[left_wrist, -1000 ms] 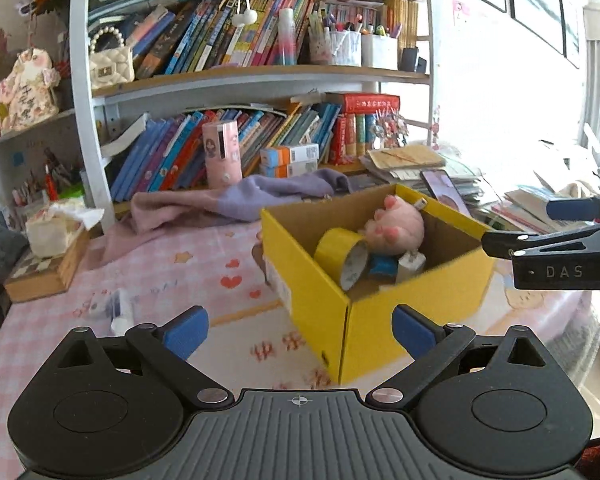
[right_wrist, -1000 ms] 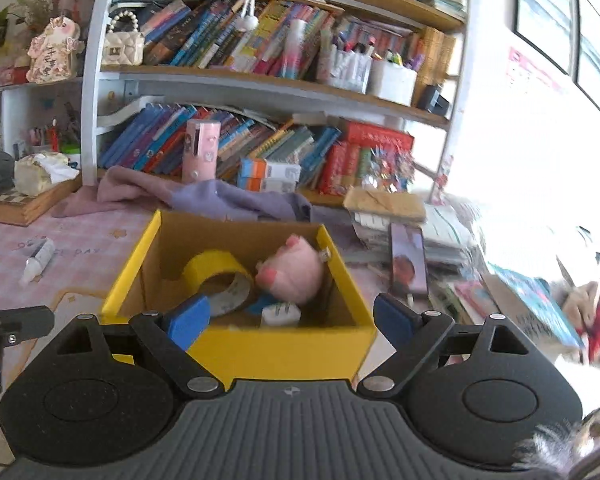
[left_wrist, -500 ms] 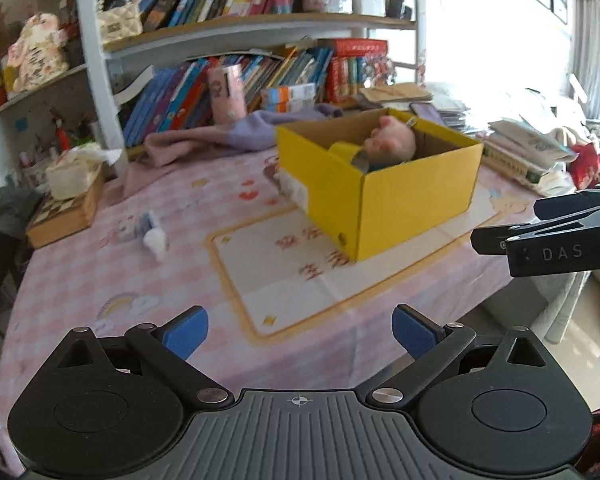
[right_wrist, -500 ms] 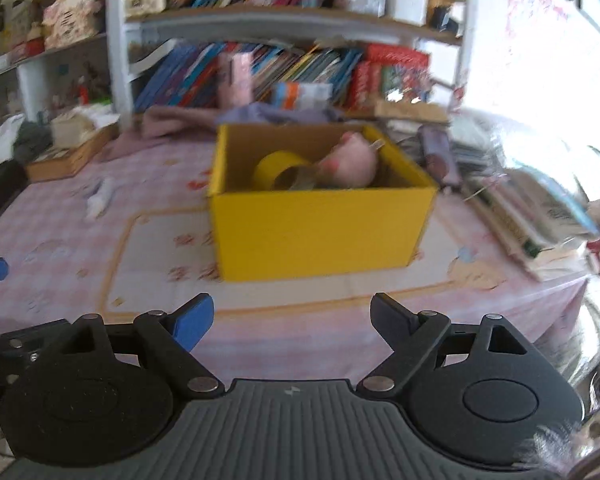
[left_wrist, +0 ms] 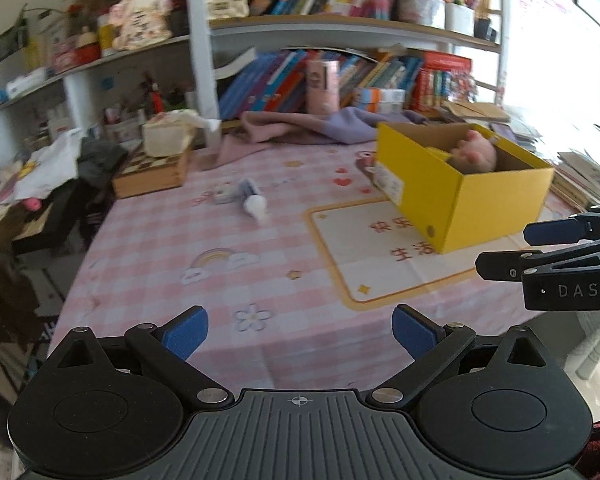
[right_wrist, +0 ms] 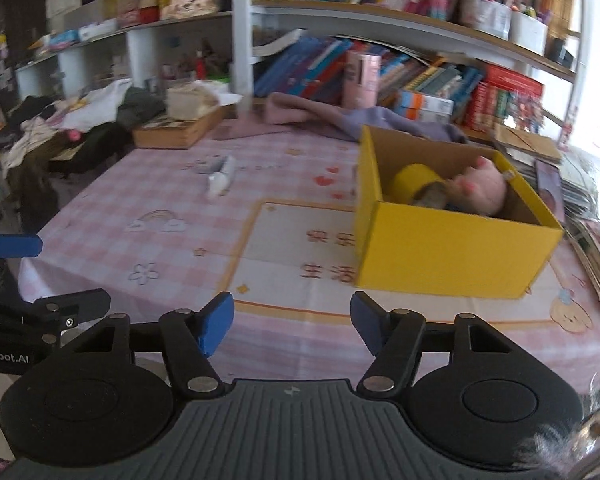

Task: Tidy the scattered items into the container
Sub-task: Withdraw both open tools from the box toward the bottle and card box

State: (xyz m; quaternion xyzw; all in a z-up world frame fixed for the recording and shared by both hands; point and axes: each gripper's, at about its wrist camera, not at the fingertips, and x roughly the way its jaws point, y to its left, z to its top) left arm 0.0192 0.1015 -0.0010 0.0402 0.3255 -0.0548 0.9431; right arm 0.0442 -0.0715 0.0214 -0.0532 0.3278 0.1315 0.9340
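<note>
The right gripper [right_wrist: 292,326] has nothing between its jaws, and they are closing on air, about half open. If they shut fully, they would have to be spread again before they could take anything. The left gripper [left_wrist: 300,334] has its jaws wide and empty too.

Both tools hang off the near edge of the table [left_wrist: 148,280], side by side, tilted down toward the pink checked cloth and well apart from every item on it. Only 1 loose item is plainly left on the cloth: a small white-capped tube [left_wrist: 252,202], lying on its side toward the far left, next to a small greyish thing too blurred to name. The yellow box [right_wrist: 452,256] stands on the right, holding a roll of yellow tape [right_wrist: 414,180] and a pink plush toy [right_wrist: 482,192].

The tube lies flat and looks round, so, in my judgement, a grab from this slanted angle could roll it away or pinch only the cap. The reach to it is long, and the frames are smeared, so a hasty approach may miss. On the way back, a low carry could knock the box wall.
</note>
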